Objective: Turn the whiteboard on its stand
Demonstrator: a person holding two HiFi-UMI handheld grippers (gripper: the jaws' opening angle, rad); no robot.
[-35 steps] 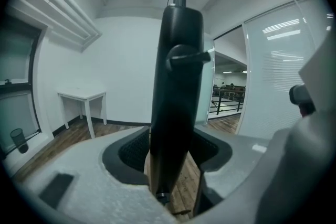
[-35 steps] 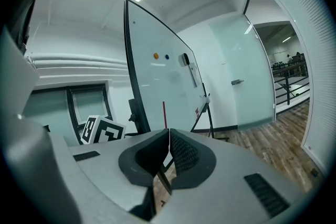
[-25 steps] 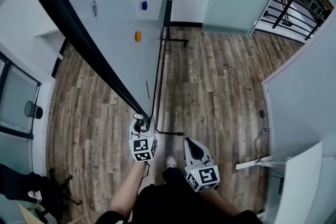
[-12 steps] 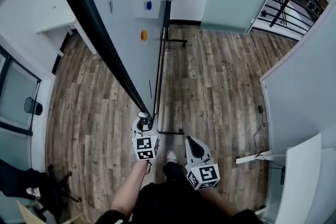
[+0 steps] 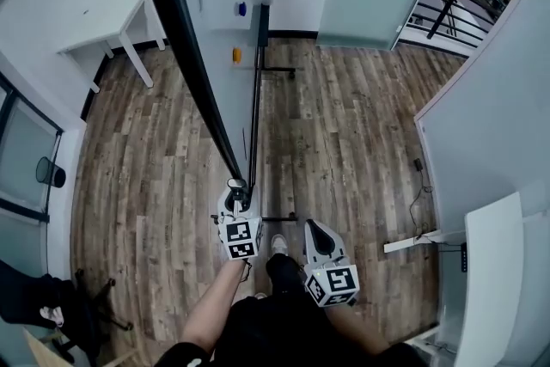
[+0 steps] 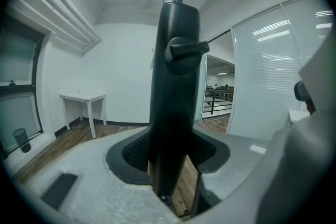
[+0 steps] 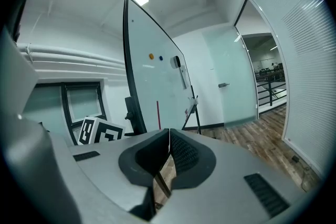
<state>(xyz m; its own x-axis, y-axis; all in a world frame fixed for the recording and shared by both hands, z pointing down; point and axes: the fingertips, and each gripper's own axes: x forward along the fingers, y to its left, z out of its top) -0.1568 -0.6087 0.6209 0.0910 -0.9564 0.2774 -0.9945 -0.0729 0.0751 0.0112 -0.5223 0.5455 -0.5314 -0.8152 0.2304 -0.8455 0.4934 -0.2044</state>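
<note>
Whiteboard (image 5: 215,21) stands upright on its stand (image 5: 255,125) and runs away from the person across the wood floor (image 5: 344,142), its long edge lying almost straight ahead. The near end of its black frame (image 6: 176,86) sits directly between the jaws of the left gripper (image 5: 234,190), which are spread wide and pressed on that upright from both sides. The right gripper (image 5: 312,229) hangs just beside it to the right, apart from the board, jaws closed together on nothing, so the left hand looks best placed to swing the near end sideways.
</note>
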